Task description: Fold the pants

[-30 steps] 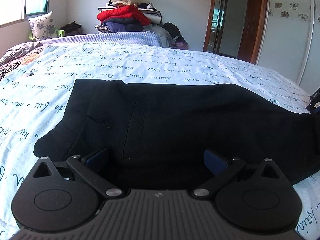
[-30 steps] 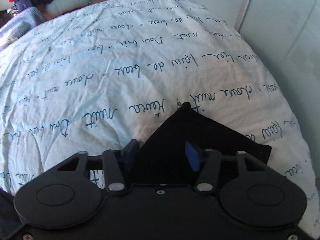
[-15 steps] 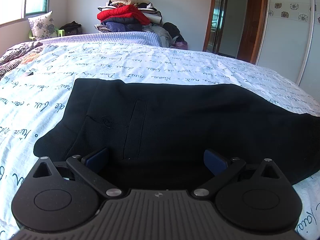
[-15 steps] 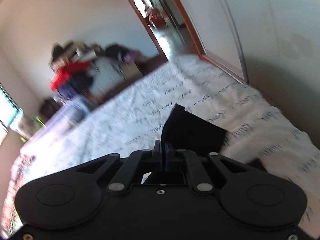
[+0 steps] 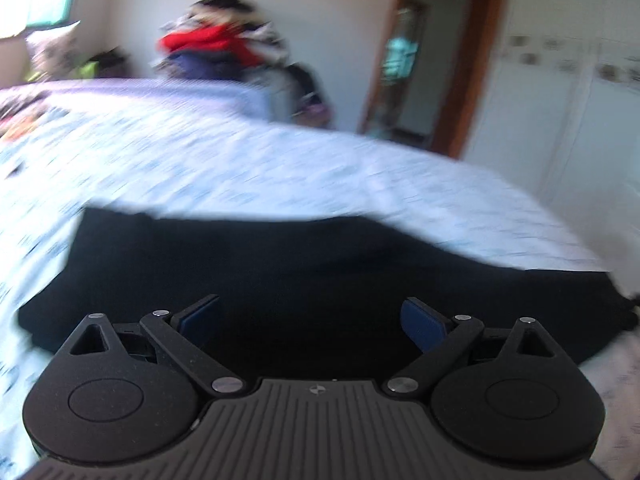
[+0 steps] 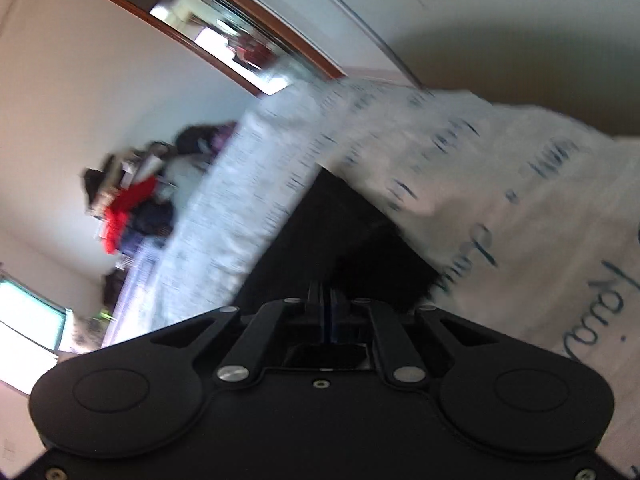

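My left gripper (image 5: 310,314) is matte black plastic; two round discs flank a ribbed grey centre plate with a small round emblem; angled link arms run forward from silver screws to blue pads (image 5: 422,326); each disc carries a triangular cut-out tipped by a small silver screw. My right gripper (image 6: 325,308) has the same black build; its centre plate is smooth; silver screws pin its link arms; small screws dot the plate's lower corners; its blue pads show only as thin edges.
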Demonstrator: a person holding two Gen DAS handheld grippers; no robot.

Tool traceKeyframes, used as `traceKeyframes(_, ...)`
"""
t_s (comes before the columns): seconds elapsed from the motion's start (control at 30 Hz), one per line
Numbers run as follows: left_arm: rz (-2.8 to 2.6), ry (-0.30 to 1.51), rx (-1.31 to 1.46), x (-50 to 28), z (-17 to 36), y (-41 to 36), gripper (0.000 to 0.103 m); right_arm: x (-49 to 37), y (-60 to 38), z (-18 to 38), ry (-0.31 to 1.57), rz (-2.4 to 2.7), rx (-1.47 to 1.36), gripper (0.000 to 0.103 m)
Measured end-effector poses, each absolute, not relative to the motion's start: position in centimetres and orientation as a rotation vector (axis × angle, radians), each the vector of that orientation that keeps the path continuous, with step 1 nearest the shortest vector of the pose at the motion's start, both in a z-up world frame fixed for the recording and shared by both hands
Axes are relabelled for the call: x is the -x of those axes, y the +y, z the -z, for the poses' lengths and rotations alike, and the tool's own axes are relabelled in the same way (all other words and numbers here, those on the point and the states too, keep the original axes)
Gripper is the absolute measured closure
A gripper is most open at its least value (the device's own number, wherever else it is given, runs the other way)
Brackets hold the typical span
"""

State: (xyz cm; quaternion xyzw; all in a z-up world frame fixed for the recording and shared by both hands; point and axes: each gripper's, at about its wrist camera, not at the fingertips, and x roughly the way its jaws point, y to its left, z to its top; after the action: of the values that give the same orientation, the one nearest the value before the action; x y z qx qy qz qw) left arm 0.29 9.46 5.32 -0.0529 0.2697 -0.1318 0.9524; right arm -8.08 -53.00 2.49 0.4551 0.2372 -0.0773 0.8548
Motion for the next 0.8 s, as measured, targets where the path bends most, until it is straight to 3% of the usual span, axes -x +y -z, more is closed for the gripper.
traceKeyframes(0.17, 0.522, 0.498, 0.075, -0.5, -7.7, 1.9, 0.004, 9.3, -52.9, -1.9, 0.504, 0.167, -0.97, 0.099)
traceKeyframes(0.33, 0.645, 0.583, -0.014, -2.9, -4.8, -6.8, 0.008, 9.6, -53.7, 1.6, 0.544, 0.179, -1.059, 0.098)
traceKeyframes(0.4, 0.655, 0.626, -0.042, -3.2, -3.7, -9.6, 0.015, 10.9, -54.1, 0.7, 0.49, 0.209, -1.089, 0.088)
traceKeyframes(0.47, 0.662, 0.641, -0.067, -2.7, -3.6, -11.7, 0.015, 12.8, -54.1, -0.7, 0.396, 0.25, -1.084, 0.072)
traceKeyframes(0.53, 0.73, 0.583, -0.103, -1.5, -3.9, -13.2, 0.012, 13.8, -53.3, -2.1, 0.325, 0.225, -1.073, 0.069)
traceKeyframes(0.6, 0.783, 0.526, -0.189, 0.0, -3.8, -15.5, 0.006, 12.5, -51.8, -3.0, 0.351, 0.099, -1.068, 0.054)
traceKeyframes(0.63, 0.803, 0.5, -0.239, 0.5, -3.5, -16.6, 0.005, 11.2, -51.0, -3.3, 0.388, 0.025, -1.061, 0.034)
traceKeyframes(0.67, 0.811, 0.48, -0.292, 0.9, -3.0, -17.8, 0.005, 9.9, -50.0, -3.4, 0.418, -0.034, -1.052, 0.028)
traceKeyframes(0.73, 0.818, 0.489, -0.368, 1.2, -1.3, -19.8, 0.005, 7.0, -48.3, -3.1, 0.462, -0.126, -1.046, 0.028)
traceKeyframes(0.8, 0.827, 0.657, -0.396, 0.1, 1.2, -20.9, 0.006, 4.7, -47.5, -1.5, 0.552, -0.121, -1.07, 0.028)
